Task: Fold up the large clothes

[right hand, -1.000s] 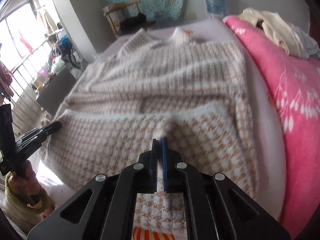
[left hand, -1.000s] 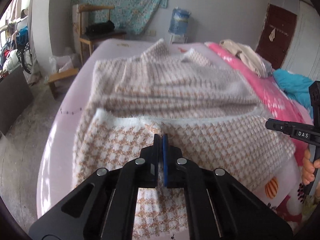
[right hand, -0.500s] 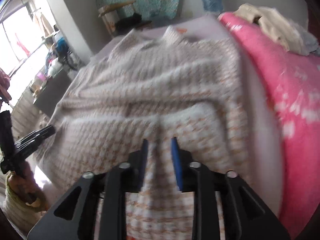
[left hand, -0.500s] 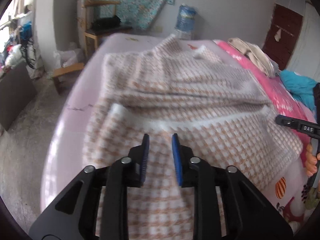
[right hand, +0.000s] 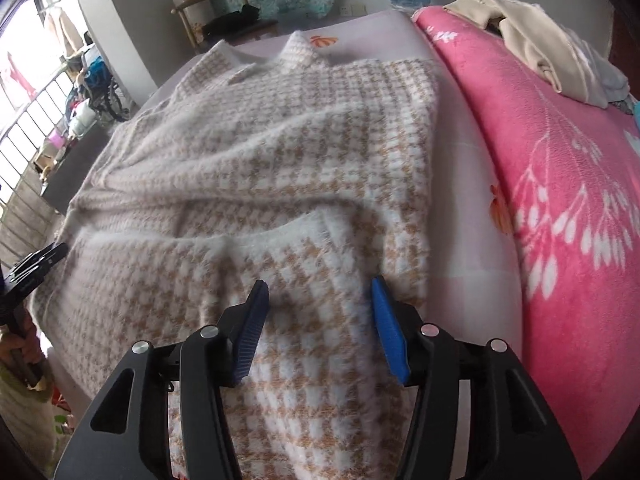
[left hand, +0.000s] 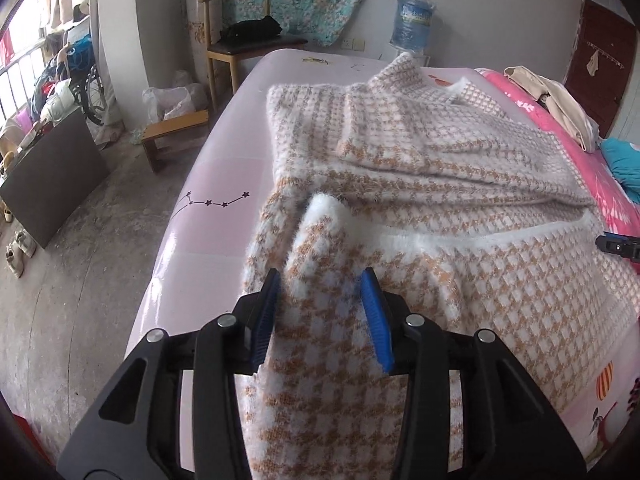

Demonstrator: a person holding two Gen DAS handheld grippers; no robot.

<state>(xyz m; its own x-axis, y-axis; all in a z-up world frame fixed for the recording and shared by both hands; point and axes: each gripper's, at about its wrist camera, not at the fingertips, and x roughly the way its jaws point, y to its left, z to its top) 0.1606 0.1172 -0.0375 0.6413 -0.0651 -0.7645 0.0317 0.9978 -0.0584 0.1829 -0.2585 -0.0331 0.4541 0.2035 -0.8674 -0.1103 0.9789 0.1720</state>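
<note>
A large fuzzy white-and-tan houndstooth sweater [left hand: 420,184] lies on the pale pink bed [left hand: 224,184], its lower part folded up over its body with a white hem across. It also shows in the right wrist view [right hand: 280,168]. My left gripper [left hand: 322,304] is open, its blue pads just above the folded part near its left corner. My right gripper [right hand: 320,312] is open over the folded part near its right edge. Neither holds cloth. The right gripper's tip [left hand: 618,245] shows at the left wrist view's right edge; the left one [right hand: 36,262] at the right wrist view's left edge.
A pink floral blanket [right hand: 560,184] with a pile of beige clothes [right hand: 532,40] covers the bed's right side. A wooden chair [left hand: 240,36], a low stool [left hand: 176,136] and a water bottle [left hand: 412,20] stand beyond the bed. Concrete floor [left hand: 80,280] lies to the left.
Both grippers were shut on the sweater's hem a second ago. They have opened and let it go; the folded part now rests on the sweater's body, and both have drawn back a little.
</note>
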